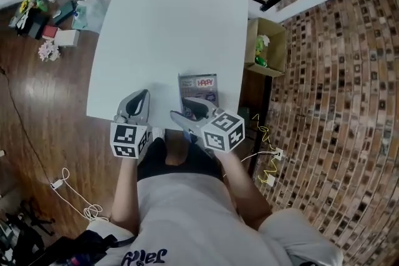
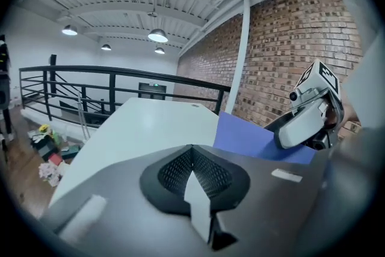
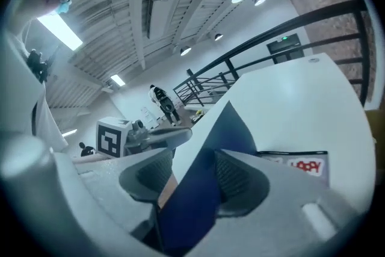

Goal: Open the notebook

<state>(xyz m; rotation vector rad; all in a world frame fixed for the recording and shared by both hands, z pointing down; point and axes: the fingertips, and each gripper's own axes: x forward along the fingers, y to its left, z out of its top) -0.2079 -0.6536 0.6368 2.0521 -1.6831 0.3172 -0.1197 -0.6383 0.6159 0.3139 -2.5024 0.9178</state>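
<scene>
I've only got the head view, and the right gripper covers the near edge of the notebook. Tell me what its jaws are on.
Observer: The right gripper has its jaws shut on the blue cover, which is tilted up from the notebook.
Operator: Now report the left gripper.
Observer: The left gripper has its jaws together with nothing between them. In its own view the blue cover stands raised off to its right, and the jaws are not touching it.
</scene>
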